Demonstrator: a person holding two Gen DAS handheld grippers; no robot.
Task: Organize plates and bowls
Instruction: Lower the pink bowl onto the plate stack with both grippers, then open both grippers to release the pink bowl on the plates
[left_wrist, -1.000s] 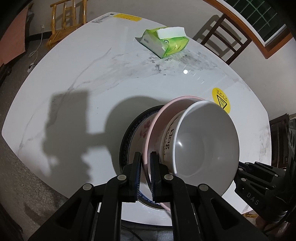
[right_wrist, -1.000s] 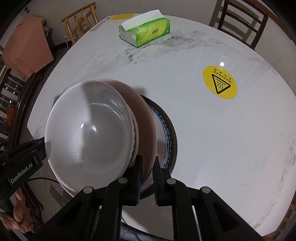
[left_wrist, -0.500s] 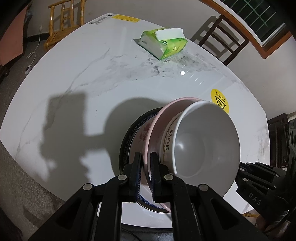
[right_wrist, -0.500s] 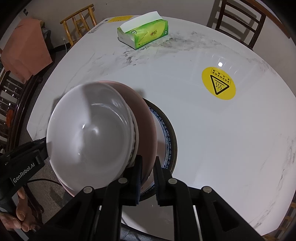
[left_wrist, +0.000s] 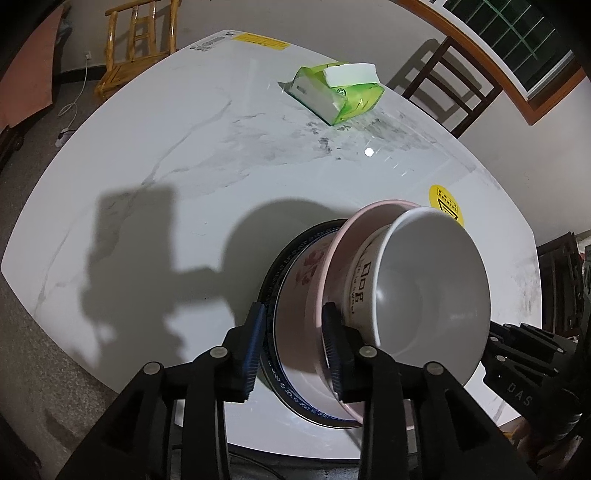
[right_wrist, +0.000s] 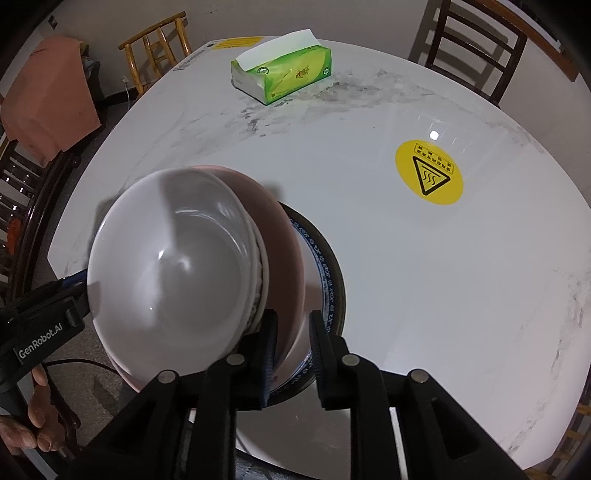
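Two grippers letting go: left gripper (left_wrist: 291, 349) and right gripper (right_wrist: 293, 354) jaws have just been opening, spread around pink bowl (left_wrist: 317, 295) rim; white bowl (right_wrist: 170, 266) nested inside, atop blue-rimmed plate (right_wrist: 328, 273); stack placed; next, withdraw clear.

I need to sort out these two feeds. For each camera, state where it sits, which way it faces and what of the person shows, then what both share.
Left wrist: on the left gripper, angled steeply down at the stack; jaws open astride the pink bowl rim; right gripper at the right edge.
Right wrist: on the right gripper, angled steeply down; jaws just opened astride the same rim; left gripper and a hand at lower left.
Shared: white bowl, patterned plate, tissue box, yellow sticker.
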